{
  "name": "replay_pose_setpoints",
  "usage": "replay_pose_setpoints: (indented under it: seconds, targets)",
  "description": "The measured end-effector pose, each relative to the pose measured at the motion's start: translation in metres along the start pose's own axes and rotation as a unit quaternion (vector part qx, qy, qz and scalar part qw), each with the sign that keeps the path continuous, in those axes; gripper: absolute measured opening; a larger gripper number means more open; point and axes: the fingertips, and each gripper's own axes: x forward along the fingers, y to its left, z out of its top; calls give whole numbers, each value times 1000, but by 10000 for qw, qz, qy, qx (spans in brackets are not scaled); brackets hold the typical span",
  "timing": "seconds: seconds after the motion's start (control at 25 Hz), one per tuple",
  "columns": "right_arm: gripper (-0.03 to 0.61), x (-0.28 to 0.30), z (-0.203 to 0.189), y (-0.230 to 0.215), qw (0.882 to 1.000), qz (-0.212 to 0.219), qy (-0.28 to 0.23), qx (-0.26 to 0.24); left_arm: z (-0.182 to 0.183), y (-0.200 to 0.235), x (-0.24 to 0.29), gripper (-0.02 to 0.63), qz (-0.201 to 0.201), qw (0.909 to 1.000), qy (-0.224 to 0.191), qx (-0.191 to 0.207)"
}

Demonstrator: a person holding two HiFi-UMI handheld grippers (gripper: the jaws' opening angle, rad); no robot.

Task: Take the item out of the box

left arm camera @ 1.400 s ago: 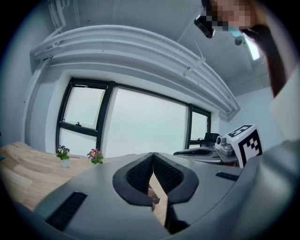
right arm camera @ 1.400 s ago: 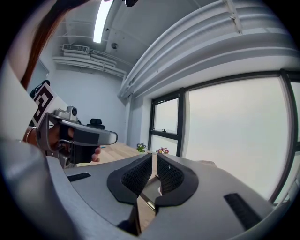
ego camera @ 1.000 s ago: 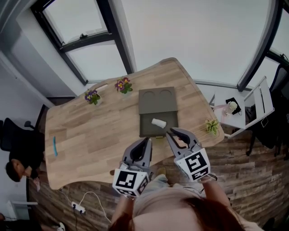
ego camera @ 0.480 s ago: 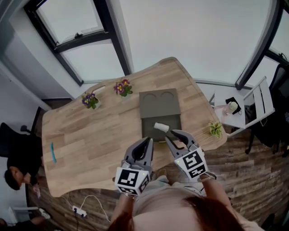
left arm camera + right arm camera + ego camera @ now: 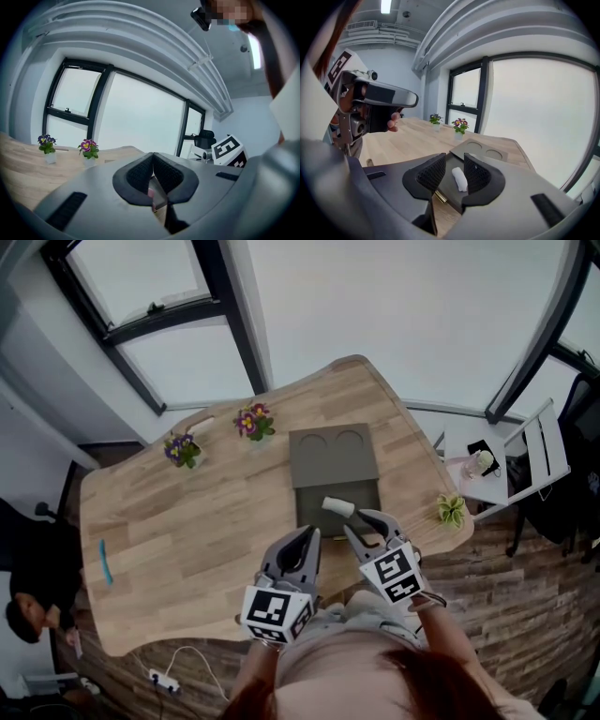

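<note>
An open dark grey box (image 5: pixel 314 498) lies on the wooden table (image 5: pixel 206 512), its lid (image 5: pixel 333 456) with two round hollows folded back. A white rolled item (image 5: pixel 338 507) lies inside the box. My right gripper (image 5: pixel 366 521) hovers at the box's near edge, jaws opening. In the right gripper view the white rolled item (image 5: pixel 460 178) shows between the pads (image 5: pixel 432 174), beyond them and untouched. My left gripper (image 5: pixel 306 538) hangs beside the box's near left corner, jaws together and empty; the left gripper view shows its tips (image 5: pixel 152 157) meeting.
Two small flower pots (image 5: pixel 253 420) (image 5: pixel 181 448) stand at the table's far side. A blue object (image 5: pixel 103 562) lies at the left end and a small green plant (image 5: pixel 451 512) at the right edge. A white folding chair (image 5: pixel 530 460) stands to the right; a person sits at the left.
The right gripper's jaws have spread apart. The white item still lies in the box. The head view has shifted slightly; both grippers stay at the table's near edge.
</note>
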Motion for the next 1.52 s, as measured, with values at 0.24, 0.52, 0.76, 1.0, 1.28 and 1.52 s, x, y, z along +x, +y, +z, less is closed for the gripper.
replay_pose_setpoints:
  seconds: [0.24,0.52,0.76,1.0,1.28,1.52]
  targets:
    - [104,20,-19,-5,9997,3,261,-21,-2,7,7,2,4,10000,33,-84]
    - [122,41,-39,-6,9979,209,590,-187,-7,14,18,2,100,9998,111,-140]
    - [129,56,-57,-12,9948,402,884,-314,-4,23,29,2,243,9994,100,-222]
    - [133,70,-71,-17,9910,583,1138,-400,-5,32,40,2,369,9989,145,-269]
    - [140,84,-89,-21,9818,892,1574,-578,-6,39,52,2,548,9976,152,-390]
    - [140,95,-101,-20,9697,1239,1973,-739,-7,48,61,2,698,9964,171,-448]
